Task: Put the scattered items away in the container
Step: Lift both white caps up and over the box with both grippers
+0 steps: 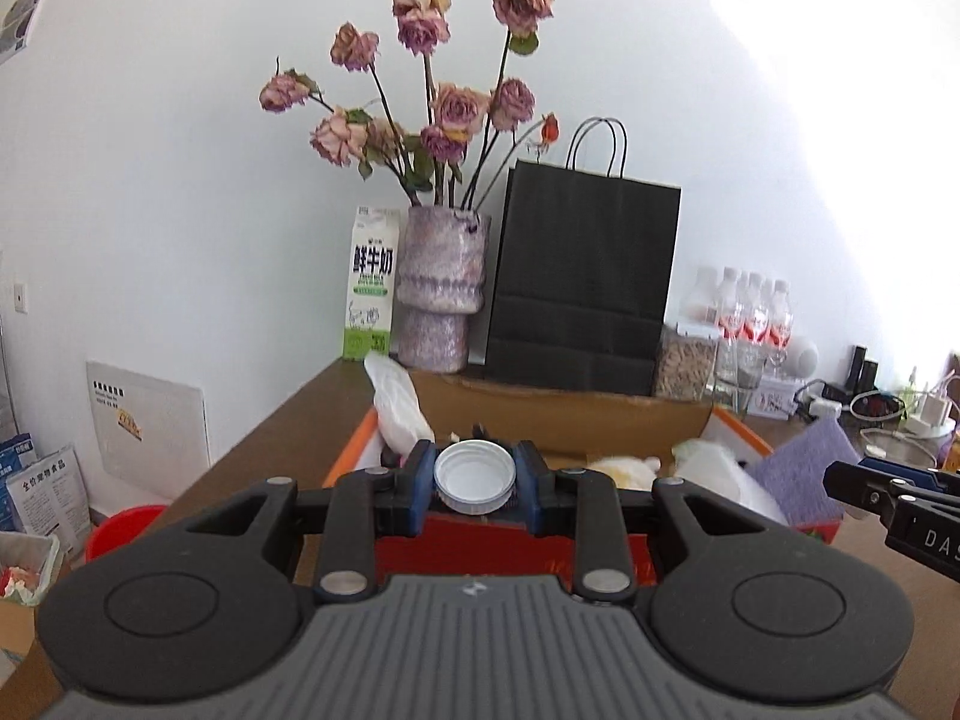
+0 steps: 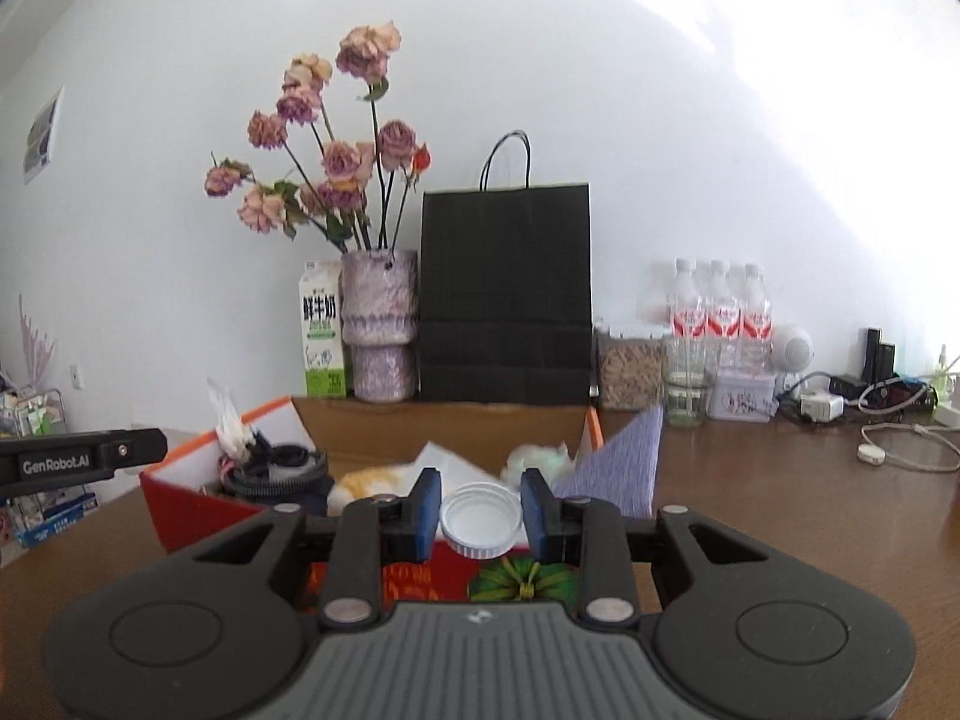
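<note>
My left gripper (image 1: 475, 474) is shut on a white round lid (image 1: 475, 477), open side up, just over the near red wall of the box (image 1: 480, 531). My right gripper (image 2: 480, 513) is shut on a second white lid (image 2: 480, 519), above the same box's front wall (image 2: 198, 516). The box has orange-edged flaps and holds a white plastic bag (image 1: 393, 402), a pale plush (image 1: 624, 471), a purple pad (image 2: 624, 468) and a black pouch (image 2: 279, 471). One of the right gripper's fingers (image 1: 870, 489) shows at the right edge of the left wrist view.
Behind the box on the brown table (image 2: 780, 516) stand a milk carton (image 1: 369, 288), a vase of dried roses (image 1: 441, 294), a black paper bag (image 1: 585, 282), a grain jar (image 2: 630, 372), water bottles (image 2: 723, 312) and cables (image 2: 900, 450). The table's left edge drops to a red bin (image 1: 123, 528).
</note>
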Demonstrator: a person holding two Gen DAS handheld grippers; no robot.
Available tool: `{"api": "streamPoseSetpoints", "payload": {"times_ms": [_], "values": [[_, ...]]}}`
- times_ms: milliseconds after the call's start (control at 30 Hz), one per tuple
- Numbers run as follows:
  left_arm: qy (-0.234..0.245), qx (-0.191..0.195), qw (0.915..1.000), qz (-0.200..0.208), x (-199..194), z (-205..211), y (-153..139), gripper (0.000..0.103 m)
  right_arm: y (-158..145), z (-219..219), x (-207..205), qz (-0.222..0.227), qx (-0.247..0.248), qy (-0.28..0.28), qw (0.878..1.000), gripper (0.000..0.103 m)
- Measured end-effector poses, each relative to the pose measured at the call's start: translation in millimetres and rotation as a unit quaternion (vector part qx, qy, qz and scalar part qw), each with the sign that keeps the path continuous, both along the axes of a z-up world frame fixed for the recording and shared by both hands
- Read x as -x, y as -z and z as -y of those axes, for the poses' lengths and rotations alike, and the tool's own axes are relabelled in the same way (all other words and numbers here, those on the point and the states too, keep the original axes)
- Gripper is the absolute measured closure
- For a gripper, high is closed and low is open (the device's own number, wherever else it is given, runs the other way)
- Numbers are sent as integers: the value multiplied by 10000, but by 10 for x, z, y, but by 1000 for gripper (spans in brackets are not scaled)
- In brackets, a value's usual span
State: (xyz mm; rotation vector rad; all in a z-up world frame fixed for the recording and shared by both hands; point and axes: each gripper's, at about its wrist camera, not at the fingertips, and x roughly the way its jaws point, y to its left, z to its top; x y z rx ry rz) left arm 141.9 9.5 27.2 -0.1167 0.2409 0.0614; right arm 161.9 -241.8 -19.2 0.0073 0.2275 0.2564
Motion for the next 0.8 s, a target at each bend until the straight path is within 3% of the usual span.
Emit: {"api": "streamPoseSetpoints", "payload": {"times_ms": [167,333,467,600,800], "values": [[28,38,9996,287,-240,43,-208,74,-213,-84,-215,317,-126,-39,9994,76],[28,198,9992,360,-773,143,-316,74,-368,-310,-708,444,-264,-7,9987,76],[-59,384,9992,134,-1145,113,-97,74,-248,-325,-1027,244,-501,-10,9984,76],[-102,366,9991,-183,-1225,74,62,74,-70,-234,-1156,-117,-601,12,9981,76],[-177,144,9997,-68,-1158,126,122,74,-6,-234,-1143,-92,-628,60,9980,76]]}}
